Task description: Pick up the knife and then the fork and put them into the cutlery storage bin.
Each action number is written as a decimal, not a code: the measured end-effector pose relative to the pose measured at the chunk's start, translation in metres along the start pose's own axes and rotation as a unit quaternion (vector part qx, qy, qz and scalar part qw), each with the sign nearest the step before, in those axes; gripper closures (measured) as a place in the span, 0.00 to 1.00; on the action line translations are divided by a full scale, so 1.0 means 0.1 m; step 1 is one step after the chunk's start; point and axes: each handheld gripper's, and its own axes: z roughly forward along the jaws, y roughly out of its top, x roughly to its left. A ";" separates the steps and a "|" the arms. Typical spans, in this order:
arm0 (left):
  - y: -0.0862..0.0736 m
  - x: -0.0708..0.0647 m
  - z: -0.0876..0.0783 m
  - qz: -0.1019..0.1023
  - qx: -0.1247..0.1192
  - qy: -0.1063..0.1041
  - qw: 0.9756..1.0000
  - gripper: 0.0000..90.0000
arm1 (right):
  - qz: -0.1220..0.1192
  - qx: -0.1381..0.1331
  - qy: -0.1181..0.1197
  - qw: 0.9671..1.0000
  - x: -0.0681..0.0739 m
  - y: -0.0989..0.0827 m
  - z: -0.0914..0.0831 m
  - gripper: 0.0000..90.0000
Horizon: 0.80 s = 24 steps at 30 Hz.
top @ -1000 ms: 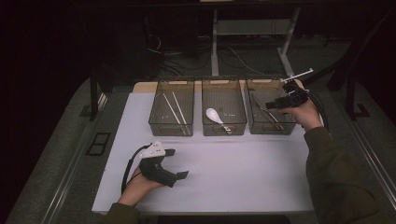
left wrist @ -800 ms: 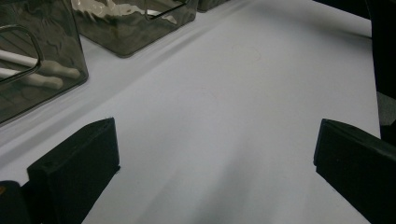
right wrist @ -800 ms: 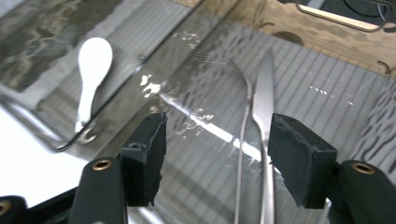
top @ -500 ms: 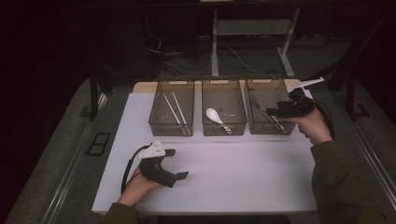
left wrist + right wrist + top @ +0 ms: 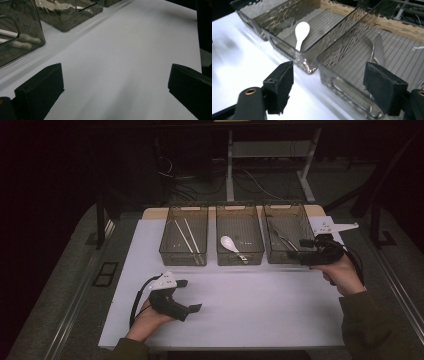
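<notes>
Three clear smoky bins stand in a row at the back of the white table [image 5: 250, 305]. White chopsticks [image 5: 185, 236] lie in the left bin [image 5: 170, 256]. The middle bin [image 5: 256, 256] holds a white spoon [image 5: 230, 243] [image 5: 301, 31]. Metal cutlery [image 5: 282, 237] [image 5: 379, 50] lies in the right bin [image 5: 272, 257]. My right gripper [image 5: 299, 253] [image 5: 329, 75] hovers at that bin's near right corner; its jaws have just been opening and grip nothing. My left gripper [image 5: 192, 295] [image 5: 116, 67] rests open on the table at the near left, with bare table between its jaws.
The left gripper view shows the chopsticks [image 5: 17, 42] through a bin wall at its left. Dark floor, cables and a desk frame [image 5: 230, 165] lie beyond the table's far edge. A cable trails from each gripper.
The right hand has drawn back from over the right bin toward the right and near side, and its jaws stand wider. The left hand has not moved.
</notes>
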 end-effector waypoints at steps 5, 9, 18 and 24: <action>0.00 0.00 -0.01 0.001 -0.001 0.002 1.000 0.00 | 0.003 -0.008 0.016 1.000 0.12 -0.16 -0.03 0.23; 0.00 -0.01 -0.01 0.001 -0.001 0.003 1.000 0.00 | -0.005 -0.012 0.023 1.000 0.25 -0.32 -0.04 0.21; 0.00 -0.02 -0.02 0.003 -0.002 0.004 1.000 0.00 | -0.011 -0.019 0.020 1.000 0.43 -0.61 -0.01 0.19; 0.00 -0.01 -0.03 0.002 -0.003 0.005 1.000 0.00 | -0.022 -0.020 0.015 0.999 0.49 -0.79 -0.05 0.19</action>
